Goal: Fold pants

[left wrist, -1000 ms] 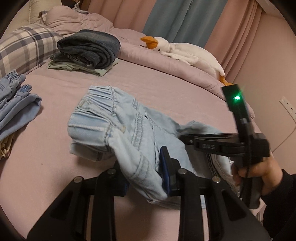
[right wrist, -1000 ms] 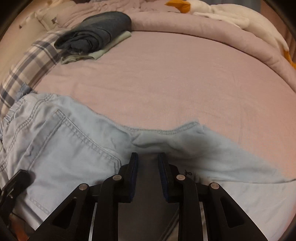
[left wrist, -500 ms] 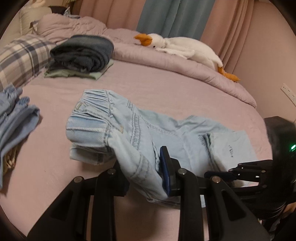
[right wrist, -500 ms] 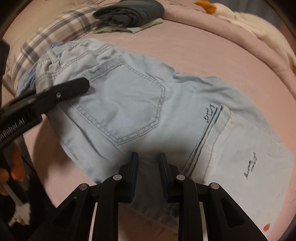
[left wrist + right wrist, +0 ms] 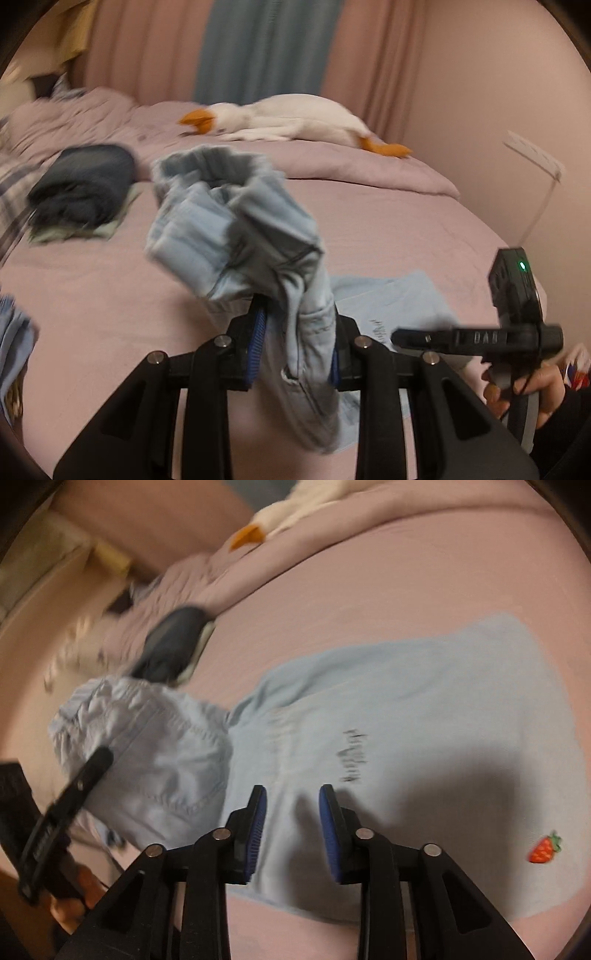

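Light blue denim pants [image 5: 388, 716] lie partly on the pink bed. My left gripper [image 5: 295, 350] is shut on the waist end of the pants [image 5: 236, 229] and holds it bunched up above the bed. The leg part with dark lettering [image 5: 352, 755] and a strawberry patch [image 5: 545, 849] lies flat. My right gripper [image 5: 290, 827] is open and empty, hovering just above the flat leg part. It also shows in the left wrist view [image 5: 461, 338], at the right. The left gripper's finger [image 5: 74, 786] shows at the left in the right wrist view.
A folded dark pile [image 5: 81, 188] lies on the bed at the back left. A white goose plush [image 5: 288, 122] lies along the far edge. More blue denim [image 5: 14, 343] sits at the left edge. A pink wall with curtains [image 5: 258, 48] stands behind.
My left gripper has lifted the waist end up off the bed. My right gripper has opened wider and moved over the flat leg part.
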A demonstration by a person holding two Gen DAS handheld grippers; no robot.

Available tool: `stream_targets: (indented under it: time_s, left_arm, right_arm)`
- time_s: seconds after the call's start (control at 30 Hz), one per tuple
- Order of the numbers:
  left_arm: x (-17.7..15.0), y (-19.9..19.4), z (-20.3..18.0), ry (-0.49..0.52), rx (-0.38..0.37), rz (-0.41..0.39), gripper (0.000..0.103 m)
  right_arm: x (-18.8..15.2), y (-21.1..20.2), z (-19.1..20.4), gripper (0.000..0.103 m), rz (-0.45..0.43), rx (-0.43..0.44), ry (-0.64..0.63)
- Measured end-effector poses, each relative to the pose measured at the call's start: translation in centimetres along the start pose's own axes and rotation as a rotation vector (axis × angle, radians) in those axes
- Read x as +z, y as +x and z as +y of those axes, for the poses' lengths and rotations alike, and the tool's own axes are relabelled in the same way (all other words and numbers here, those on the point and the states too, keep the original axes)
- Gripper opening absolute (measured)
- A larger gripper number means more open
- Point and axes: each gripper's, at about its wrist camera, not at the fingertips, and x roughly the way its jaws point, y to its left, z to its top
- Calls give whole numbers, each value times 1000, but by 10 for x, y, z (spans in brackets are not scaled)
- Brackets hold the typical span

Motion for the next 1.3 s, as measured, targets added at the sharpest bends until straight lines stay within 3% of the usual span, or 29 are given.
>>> stream_targets:
  time_s: [0.1, 0.2, 0.33, 0.4, 0.43, 0.47, 0.57, 0.77, 0.9, 1.03, 1.07, 1.1, 1.13, 1.3]
  left_arm:
    - [0, 15, -31, 101, -42, 22, 28]
    - [-10, 39, -61, 213, -63, 78, 28]
    - [-34, 68, -92, 351, -89, 177, 31]
    - [-47, 73, -102, 420, -81, 201, 33]
    - [-50, 73, -104, 440, -79, 204, 38]
    - [-52, 72, -103, 447, -78, 208, 49]
    - [-52, 60, -86, 386, -90, 210, 64]
    - [-54, 24, -31, 202, -86, 194, 66]
    - [-58, 15, 1, 60, -39, 202, 68]
    - [-63, 18, 24, -77, -2, 240, 68]
    - [-63, 20, 29, -126, -8, 243, 68]
    - [-62, 22, 32, -152, -14, 245, 68]
    - [-62, 22, 33, -172, -18, 245, 68]
    - [-61, 24, 27, -181, -22, 253, 68]
  right_arm:
    - [-2, -10, -25, 42, -46, 115, 132]
    - [-3, -13, -54, 54, -81, 273, 290]
    - [-11, -6, -98, 56, -125, 542, 550]
    - [-9, 3, -111, 60, -113, 623, 639]
    - [-7, 7, -111, 60, -92, 623, 650]
    - [-3, 11, -109, 60, -70, 617, 644]
    - [9, 15, -95, 61, -15, 569, 594]
    - [29, 13, -77, 61, 30, 438, 506]
    - [36, 18, -78, 61, -5, 509, 553]
    - [37, 31, -66, 61, 82, 389, 478]
    - [38, 33, -61, 58, 93, 357, 444]
    - [40, 31, -55, 39, 93, 289, 391]
    - [42, 28, -48, 32, 79, 207, 307]
    - [44, 11, -25, 27, -5, 92, 144]
